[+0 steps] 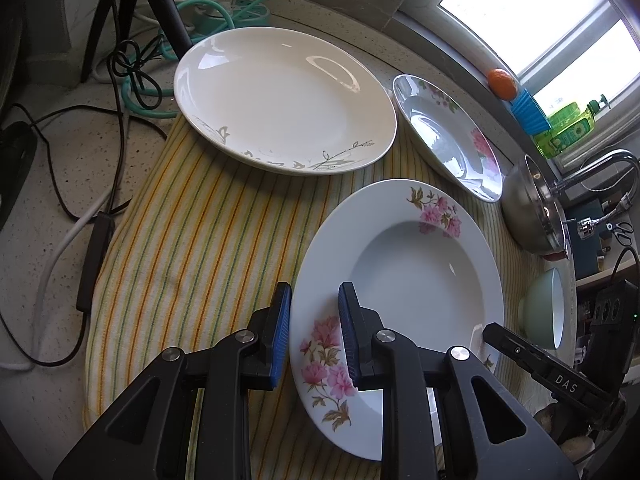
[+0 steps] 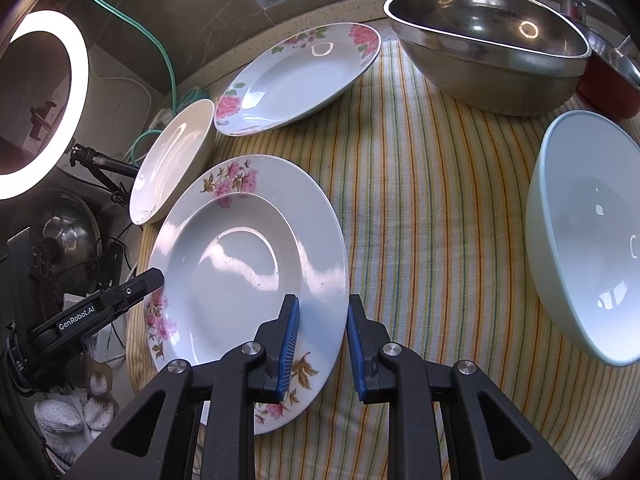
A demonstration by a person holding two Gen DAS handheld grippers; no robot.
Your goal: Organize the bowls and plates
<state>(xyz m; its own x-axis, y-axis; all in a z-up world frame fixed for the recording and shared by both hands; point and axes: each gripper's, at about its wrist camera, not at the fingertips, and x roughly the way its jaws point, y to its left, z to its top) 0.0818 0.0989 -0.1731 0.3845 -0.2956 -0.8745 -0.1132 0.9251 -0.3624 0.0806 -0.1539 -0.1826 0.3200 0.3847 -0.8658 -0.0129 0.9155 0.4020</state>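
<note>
A deep white plate with pink flowers (image 1: pixel 404 276) lies on the striped cloth (image 1: pixel 208 232). My left gripper (image 1: pixel 314 332) is open, its jaws on either side of that plate's left rim. My right gripper (image 2: pixel 322 340) is open, its jaws on either side of the same plate's (image 2: pixel 240 272) right rim. A large white plate with grey leaves (image 1: pixel 280 100) sits behind, and shows on edge in the right wrist view (image 2: pixel 172 160). A second pink-flowered plate (image 1: pixel 448 136) (image 2: pixel 296 76) lies at the back. A pale green bowl (image 2: pixel 588 248) (image 1: pixel 548 312) is on the right.
A steel bowl (image 2: pixel 492 48) (image 1: pixel 532 208) stands at the back right by the tap (image 1: pixel 600 168). Cables and a power strip (image 1: pixel 224 4) lie at the left of the cloth. A ring light (image 2: pixel 40 104) stands at the far left. An orange (image 1: pixel 502 84) sits on the sill.
</note>
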